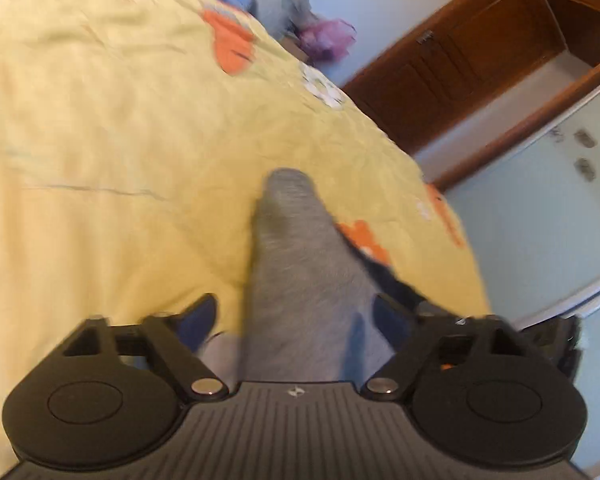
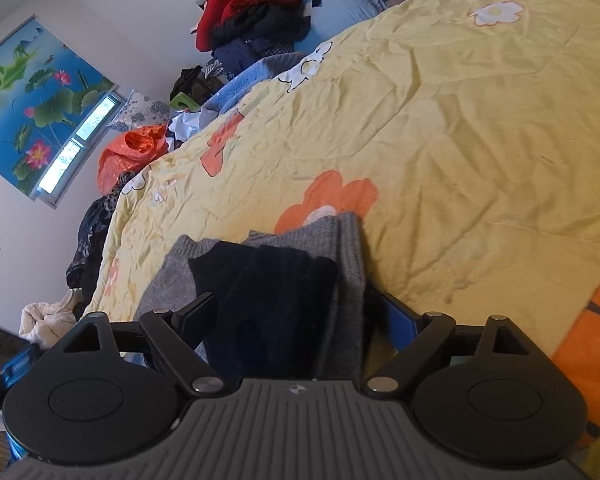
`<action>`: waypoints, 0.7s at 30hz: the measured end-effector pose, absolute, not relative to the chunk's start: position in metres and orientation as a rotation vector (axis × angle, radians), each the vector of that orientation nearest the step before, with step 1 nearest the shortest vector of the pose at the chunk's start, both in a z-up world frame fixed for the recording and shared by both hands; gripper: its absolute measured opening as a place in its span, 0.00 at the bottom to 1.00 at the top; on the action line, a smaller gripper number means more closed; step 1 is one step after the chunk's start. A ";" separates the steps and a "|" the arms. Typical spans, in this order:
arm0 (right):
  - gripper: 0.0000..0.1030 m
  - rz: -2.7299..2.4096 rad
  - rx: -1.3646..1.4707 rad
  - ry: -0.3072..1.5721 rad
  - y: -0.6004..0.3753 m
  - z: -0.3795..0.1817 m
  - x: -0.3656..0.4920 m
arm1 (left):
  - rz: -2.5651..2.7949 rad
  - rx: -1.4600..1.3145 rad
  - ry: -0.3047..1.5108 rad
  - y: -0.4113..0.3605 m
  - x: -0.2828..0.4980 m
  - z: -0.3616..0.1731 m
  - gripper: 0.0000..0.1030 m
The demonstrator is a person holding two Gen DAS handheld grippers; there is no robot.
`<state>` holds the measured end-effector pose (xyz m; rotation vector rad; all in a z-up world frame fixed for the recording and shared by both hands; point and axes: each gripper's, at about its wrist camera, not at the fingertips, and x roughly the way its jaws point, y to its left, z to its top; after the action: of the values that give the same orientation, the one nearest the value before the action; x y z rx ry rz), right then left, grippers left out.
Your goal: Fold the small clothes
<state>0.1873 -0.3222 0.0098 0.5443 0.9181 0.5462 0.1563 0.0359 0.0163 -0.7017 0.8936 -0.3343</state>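
Right wrist view — two socks point(image 2: 284, 300), grey and black, stacked.

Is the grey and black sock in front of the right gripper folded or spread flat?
Folded: in the right wrist view the sock's black part lies doubled over the grey part on the yellow bedsheet.

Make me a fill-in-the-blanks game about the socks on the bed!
1. The bedspread under the socks is mostly ____.
2. In the right wrist view, a black sock lies on top of a ____ one.
3. The flower just beyond the socks is ____ with a white middle.
4. The jaws of the right gripper stand ____, with the socks between them.

Missing words: yellow; grey; orange; open
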 end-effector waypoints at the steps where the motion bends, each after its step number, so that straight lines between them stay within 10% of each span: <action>1: 0.83 0.551 0.541 0.910 -0.321 0.010 0.187 | -0.357 -0.704 0.922 0.031 0.166 0.012 0.58; 3: 0.78 0.553 0.512 0.895 -0.316 0.009 0.184 | -0.353 -0.692 0.989 0.019 0.182 0.001 0.47; 5: 0.43 0.529 0.451 0.900 -0.310 0.008 0.180 | -0.352 -0.677 0.987 0.021 0.185 0.000 0.37; 8: 0.33 0.549 0.495 0.894 -0.310 0.012 0.176 | -0.366 -0.605 0.956 0.021 0.180 0.012 0.28; 18: 0.30 0.641 0.593 0.812 -0.248 0.039 0.210 | -0.243 -0.425 0.834 0.073 0.191 0.075 0.36; 21: 0.63 0.509 0.536 0.885 -0.235 0.021 0.223 | -0.139 -0.362 0.915 0.084 0.189 0.053 0.42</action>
<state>0.2230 -0.2348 0.0209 0.5358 0.8851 0.5093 0.1895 0.0842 0.0530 -0.3616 0.9154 -0.1388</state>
